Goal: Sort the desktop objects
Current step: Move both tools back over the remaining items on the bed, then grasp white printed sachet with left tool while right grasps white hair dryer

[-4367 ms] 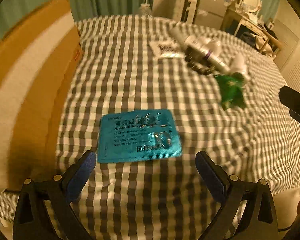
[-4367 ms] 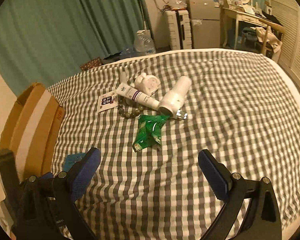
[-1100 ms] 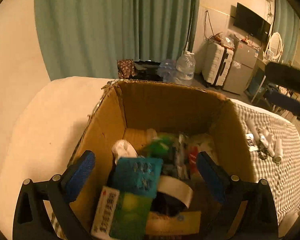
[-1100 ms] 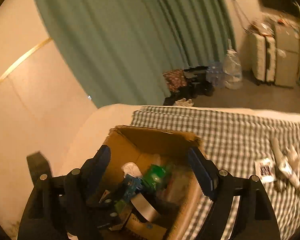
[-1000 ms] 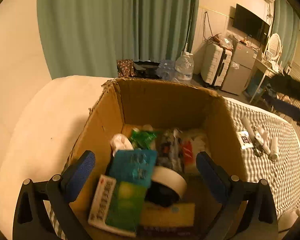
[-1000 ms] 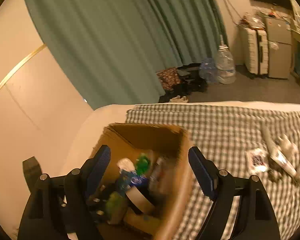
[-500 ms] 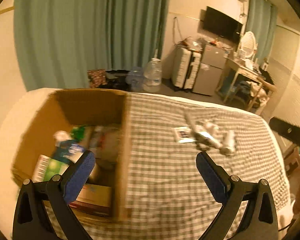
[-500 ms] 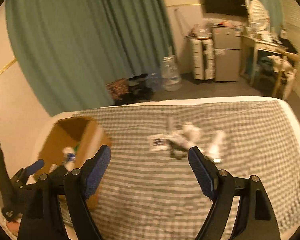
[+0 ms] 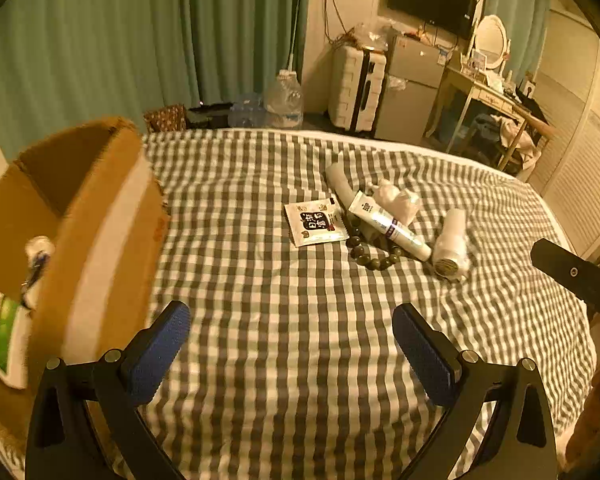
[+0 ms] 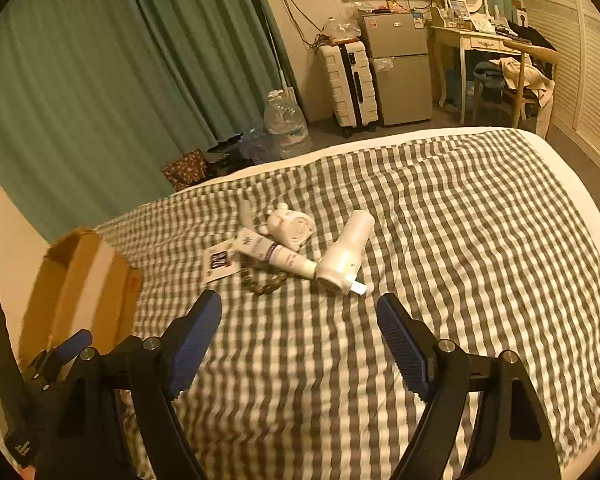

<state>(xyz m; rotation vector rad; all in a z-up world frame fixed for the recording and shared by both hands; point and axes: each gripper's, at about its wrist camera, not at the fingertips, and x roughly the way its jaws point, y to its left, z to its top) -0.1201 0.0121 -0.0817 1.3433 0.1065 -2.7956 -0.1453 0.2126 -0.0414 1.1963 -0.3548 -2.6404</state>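
Observation:
A small heap lies on the checked cloth: a white sachet [image 9: 316, 222] [image 10: 219, 260], a white tube [image 9: 388, 226] [image 10: 276, 254], a dark bead bracelet [image 9: 370, 254] [image 10: 262, 282], a white cylinder [image 9: 452, 244] [image 10: 346, 254] and a small white figure [image 9: 394, 198] [image 10: 290, 224]. My left gripper [image 9: 290, 346] hangs open and empty over the cloth, short of the heap. My right gripper [image 10: 298, 336] is open and empty too, just in front of the cylinder. The cardboard box [image 9: 88, 232] [image 10: 80, 284] stands at the left with packets inside.
The checked cloth [image 9: 284, 344] covers a bed-like surface with bare cloth in front and to the right of the heap. Beyond it are green curtains [image 9: 140, 40], a water jug [image 9: 284, 98], a suitcase [image 9: 356, 88], a small fridge [image 10: 396, 66] and a desk with a chair [image 10: 500, 64].
Both grippers have swung right from above the box to over the cloth and sunk lower. The teal blister pack and green packet seen earlier on the cloth now lie in the box.

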